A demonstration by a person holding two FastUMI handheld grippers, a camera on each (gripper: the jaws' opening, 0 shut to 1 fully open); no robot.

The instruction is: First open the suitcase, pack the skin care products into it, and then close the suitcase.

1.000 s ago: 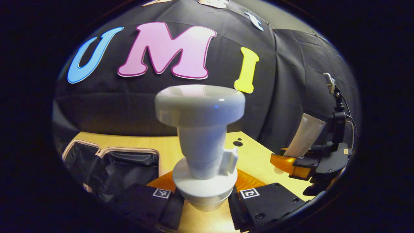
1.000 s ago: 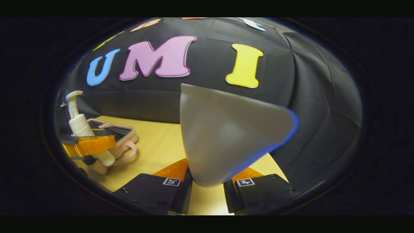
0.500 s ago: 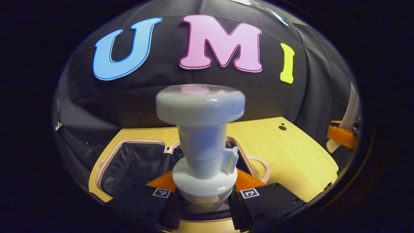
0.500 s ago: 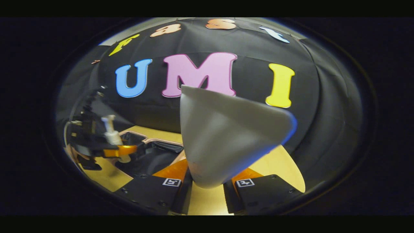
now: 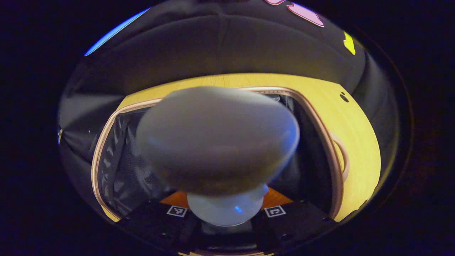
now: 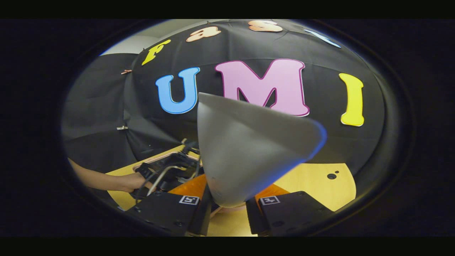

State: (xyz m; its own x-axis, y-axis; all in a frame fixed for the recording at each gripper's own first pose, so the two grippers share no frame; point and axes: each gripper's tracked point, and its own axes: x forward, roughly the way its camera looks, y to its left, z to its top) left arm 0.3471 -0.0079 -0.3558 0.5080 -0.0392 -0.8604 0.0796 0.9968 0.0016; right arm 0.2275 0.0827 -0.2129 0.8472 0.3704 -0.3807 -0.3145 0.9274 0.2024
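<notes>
Left gripper view: left gripper clamped on white pump bottle, blurred, filling frame centre; open suitcase with dark lining directly behind it on yellow table. Right gripper view: right gripper clamped on white tube at centre; left gripper and hand at lower left over suitcase rim.

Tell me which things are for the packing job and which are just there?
For the job:
pump bottle, held in the left gripper
tube, held in the right gripper
open suitcase

Just there:
table
black cloth wall
</notes>
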